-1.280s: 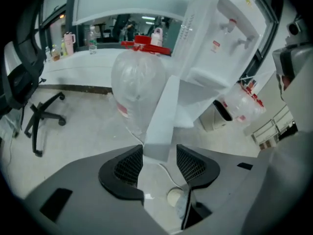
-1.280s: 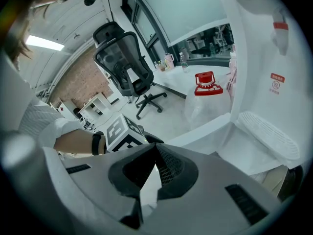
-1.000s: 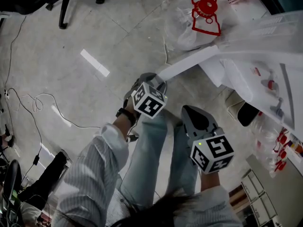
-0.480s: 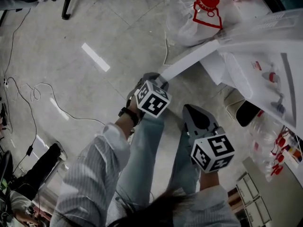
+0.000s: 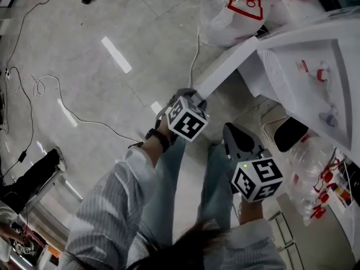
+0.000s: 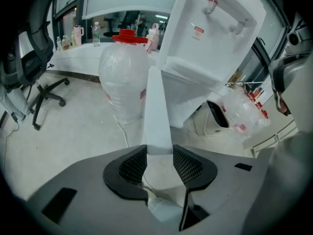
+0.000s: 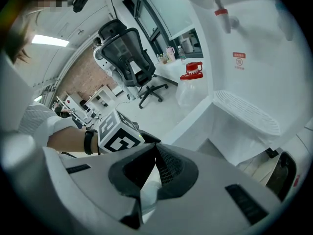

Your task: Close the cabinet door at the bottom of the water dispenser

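The white water dispenser (image 5: 315,55) stands at the right, and its bottom cabinet door (image 5: 225,69) hangs open toward me. My left gripper (image 5: 194,94) is at the door's free edge. Its jaws have just been closing. In the left gripper view the door (image 6: 156,106) runs between the two pads, which press on its edge at my left gripper (image 6: 160,153). My right gripper (image 5: 228,129) hangs beside it over my legs, apart from the door. Its pads meet at the tip with nothing in them at my right gripper (image 7: 155,151).
A bagged water bottle with a red cap (image 5: 236,10) sits on the floor behind the door. A bin with a dark liner (image 5: 287,134) stands beside the dispenser's foot. Cables (image 5: 45,89) trail across the floor at the left. An office chair (image 6: 34,67) stands far left.
Both grippers have shifted to the right toward the dispenser, and the left one has stayed at the door's free edge. The door's edge now lies closer to the dispenser's body.
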Available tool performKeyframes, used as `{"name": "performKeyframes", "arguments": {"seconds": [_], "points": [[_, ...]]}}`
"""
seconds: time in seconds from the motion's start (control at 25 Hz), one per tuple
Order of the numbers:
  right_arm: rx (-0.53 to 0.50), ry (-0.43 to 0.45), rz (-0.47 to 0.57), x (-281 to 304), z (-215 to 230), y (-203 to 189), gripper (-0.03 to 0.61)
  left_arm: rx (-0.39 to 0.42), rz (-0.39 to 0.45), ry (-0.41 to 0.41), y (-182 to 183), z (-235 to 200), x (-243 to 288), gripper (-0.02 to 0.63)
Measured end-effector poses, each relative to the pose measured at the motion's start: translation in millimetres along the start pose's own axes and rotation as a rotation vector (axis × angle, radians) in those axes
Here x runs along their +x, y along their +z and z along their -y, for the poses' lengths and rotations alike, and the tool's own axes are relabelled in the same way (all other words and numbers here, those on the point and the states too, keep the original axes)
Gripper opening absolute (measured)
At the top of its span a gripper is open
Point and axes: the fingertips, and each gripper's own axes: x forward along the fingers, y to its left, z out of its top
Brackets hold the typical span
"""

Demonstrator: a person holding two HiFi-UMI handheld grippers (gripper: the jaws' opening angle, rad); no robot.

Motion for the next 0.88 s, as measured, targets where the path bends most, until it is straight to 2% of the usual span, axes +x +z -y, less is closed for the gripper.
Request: {"name": "performKeyframes", "arguments": {"seconds": [0.2, 0.52, 0.88], "points": [[-0.035, 0.022, -0.011, -26.9, 24.4, -21.4, 0.014, -0.088, 0.026, 0.010, -0.2, 44.6, 15.2, 0.176], [-0.065, 0.038, -0.052, -73.5, 72.1, -68.8, 0.014, -0.177, 0.106, 0.027, 16.6, 121.6, 46.2, 0.176], [-0.119, 0.068, -0.103, -98.7, 119.6, -95.8, 0.014, -0.236, 0.171, 0.027, 44.3, 170.0, 75.5, 0.183]]}}
